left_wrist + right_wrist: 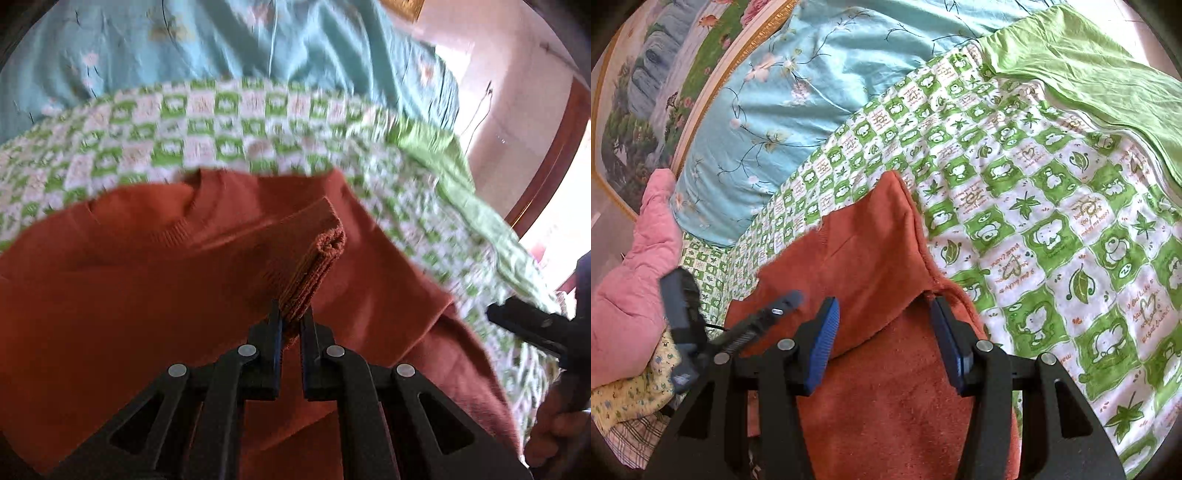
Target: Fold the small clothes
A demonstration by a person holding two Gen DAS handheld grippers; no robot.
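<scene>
A: Any writing you can read?

B: Only small orange script on the green-and-white checked quilt [1034, 206]; I make out "makes me happy" near a frog square, the rest is too small.

A: And the garment?

B: A rust-orange knit sweater [147, 288] lies on that quilt on the bed. My left hand-held gripper [291, 317] is clenched on its ribbed cuff [314, 266]. My right hand-held gripper [882, 325] stands released, jaws apart, with a fold of the sweater between them.
</scene>
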